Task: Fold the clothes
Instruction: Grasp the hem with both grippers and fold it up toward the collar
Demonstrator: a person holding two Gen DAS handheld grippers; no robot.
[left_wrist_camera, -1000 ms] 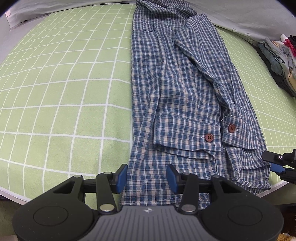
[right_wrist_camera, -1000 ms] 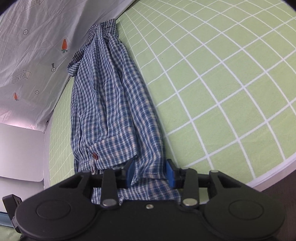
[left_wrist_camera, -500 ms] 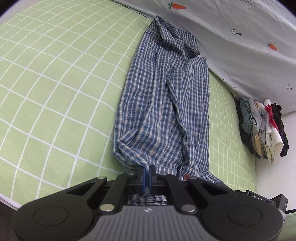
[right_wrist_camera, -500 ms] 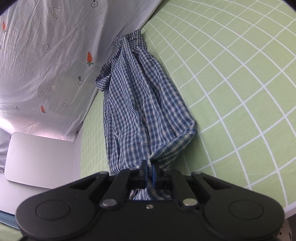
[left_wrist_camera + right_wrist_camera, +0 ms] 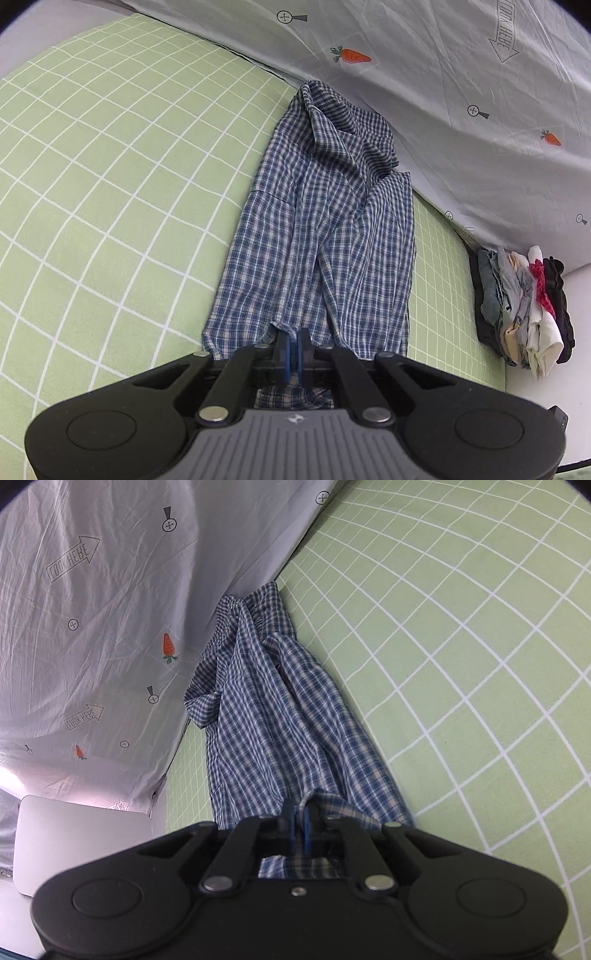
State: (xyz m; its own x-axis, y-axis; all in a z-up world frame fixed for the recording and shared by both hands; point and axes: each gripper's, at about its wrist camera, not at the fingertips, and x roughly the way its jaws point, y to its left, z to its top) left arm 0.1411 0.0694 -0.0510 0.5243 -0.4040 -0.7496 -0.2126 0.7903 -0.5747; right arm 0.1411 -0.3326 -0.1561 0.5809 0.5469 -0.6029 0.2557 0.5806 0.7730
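Clamping the plaid shirt's (image 5: 317, 236) near hem, left gripper (image 5: 293, 350) and right gripper (image 5: 299, 823) are mid-fold; carry it toward the collar at the mattress's (image 5: 110, 184) far edge.

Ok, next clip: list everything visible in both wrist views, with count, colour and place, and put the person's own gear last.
plaid shirt: one, blue and white check, lying lengthwise on the mat, its near hem lifted by both grippers, far end bunched against the sheet.
mat: one, light green with a white grid, under the shirt.
sheet: one, pale grey with orange carrots and arrow prints, behind the mat's far edge.
pile of clothes: one stack, mixed dark, grey, cream, red and black, at the mat's right edge in the left wrist view.
white panel: one, flat, low left in the right wrist view; what it is I cannot tell.
left gripper: one, black with blue pads, shut on the shirt hem.
right gripper: one, black with blue pads, shut on the shirt hem.
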